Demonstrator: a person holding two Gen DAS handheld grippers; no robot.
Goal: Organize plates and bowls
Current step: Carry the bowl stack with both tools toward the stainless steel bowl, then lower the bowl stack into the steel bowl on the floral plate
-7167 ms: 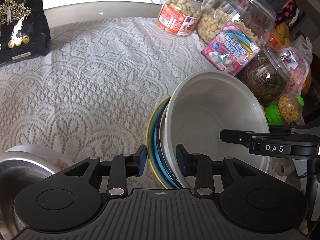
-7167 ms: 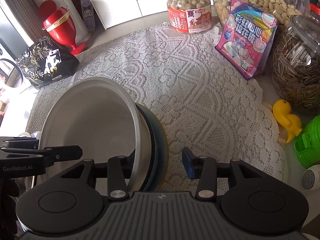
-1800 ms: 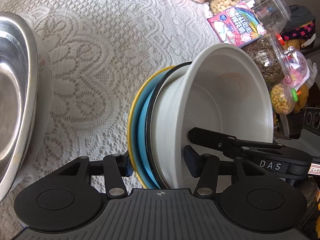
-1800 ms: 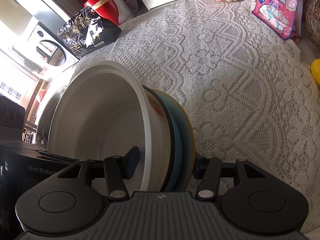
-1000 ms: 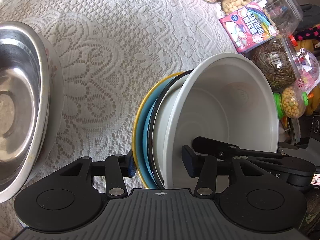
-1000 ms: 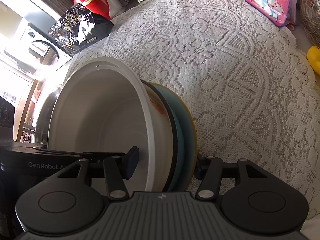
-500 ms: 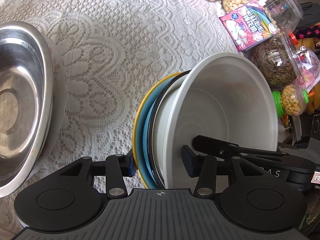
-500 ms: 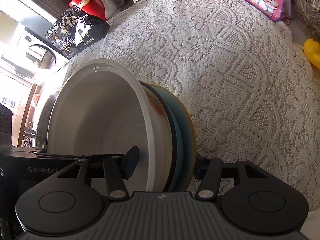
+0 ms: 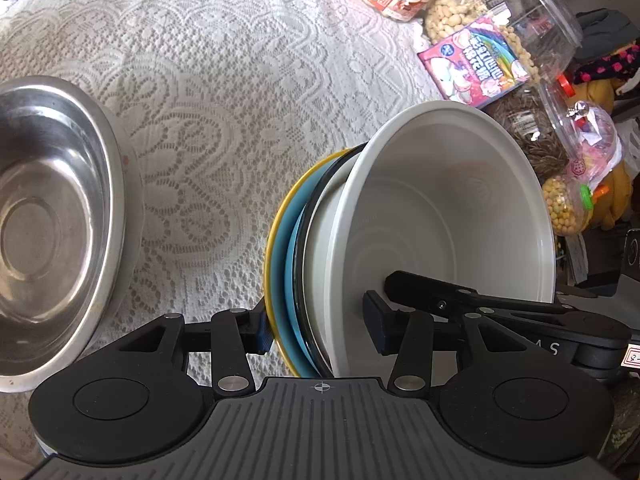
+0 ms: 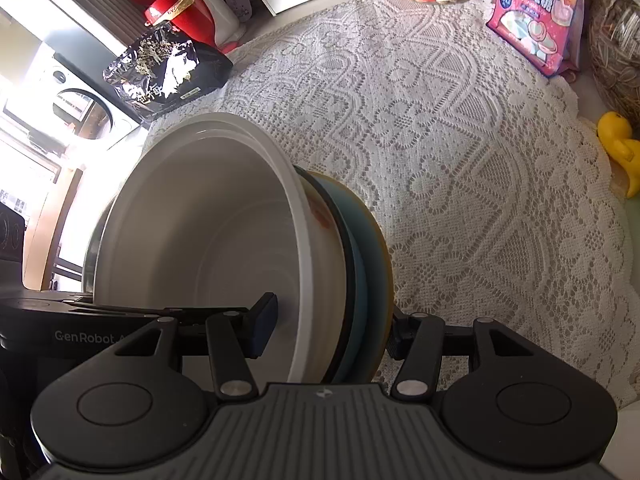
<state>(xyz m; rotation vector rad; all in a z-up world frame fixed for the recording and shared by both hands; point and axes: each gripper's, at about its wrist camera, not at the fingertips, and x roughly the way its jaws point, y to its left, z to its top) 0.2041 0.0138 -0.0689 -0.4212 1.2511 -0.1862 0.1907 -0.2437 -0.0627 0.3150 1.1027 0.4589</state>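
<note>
- Above the white lace tablecloth (image 9: 224, 92), we held a nested stack between both tools: a deep white plastic bowl (image 9: 452, 216) seated on a dark-rimmed plate, a blue plate (image 9: 290, 280) and a yellow plate (image 9: 276, 240).
- Our left gripper (image 9: 320, 326) pinched one edge of the stack, one finger inside the bowl and one behind the yellow plate.
- Our right gripper (image 10: 332, 330) clamped the opposite edge likewise.
- We judged the step to be carrying the stack toward the round stainless-steel basin (image 9: 52, 216), which sat apart on our left.
- The next move called for level, matched travel and a joint release.
</note>
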